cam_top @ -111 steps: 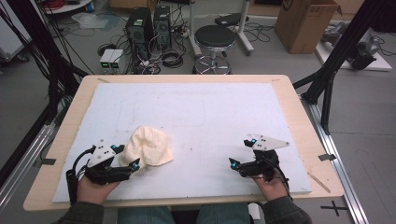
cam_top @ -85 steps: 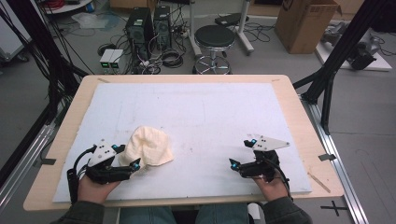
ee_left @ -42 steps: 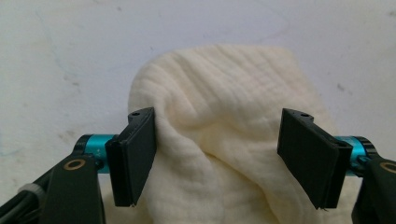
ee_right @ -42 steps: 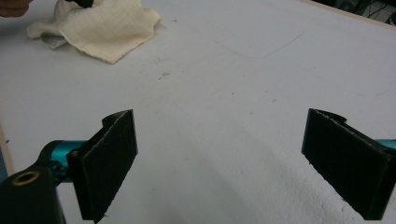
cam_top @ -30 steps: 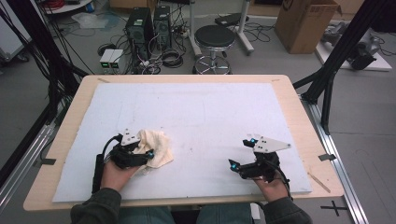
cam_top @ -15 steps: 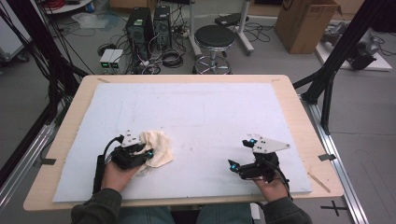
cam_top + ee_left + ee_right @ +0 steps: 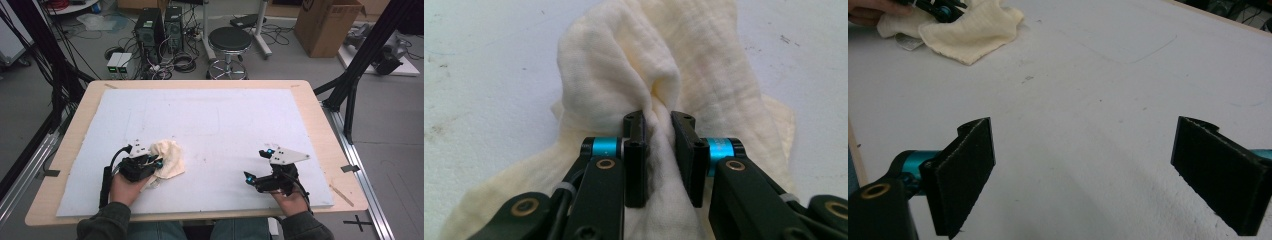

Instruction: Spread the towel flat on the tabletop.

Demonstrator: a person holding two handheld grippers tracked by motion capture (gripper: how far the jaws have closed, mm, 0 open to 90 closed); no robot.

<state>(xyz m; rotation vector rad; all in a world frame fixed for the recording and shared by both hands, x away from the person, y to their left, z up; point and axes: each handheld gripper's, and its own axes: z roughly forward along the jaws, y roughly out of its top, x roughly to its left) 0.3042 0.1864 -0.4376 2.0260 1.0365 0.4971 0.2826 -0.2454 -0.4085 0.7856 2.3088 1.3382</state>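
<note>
On the near-left part of the white foam table cover (image 7: 210,120) sits my crumpled cream-yellow muslin cloth (image 7: 169,159), bunched up in a loose heap. My left gripper (image 7: 659,150) has just been closing its jaws and they're now pinching a raised fold of that cloth, fabric squeezed tight between the black pads. Over on the near-right side, well apart from the cloth, my right gripper (image 7: 1083,180) just sits above bare cover with its jaws spread wide, nothing between them.
</note>
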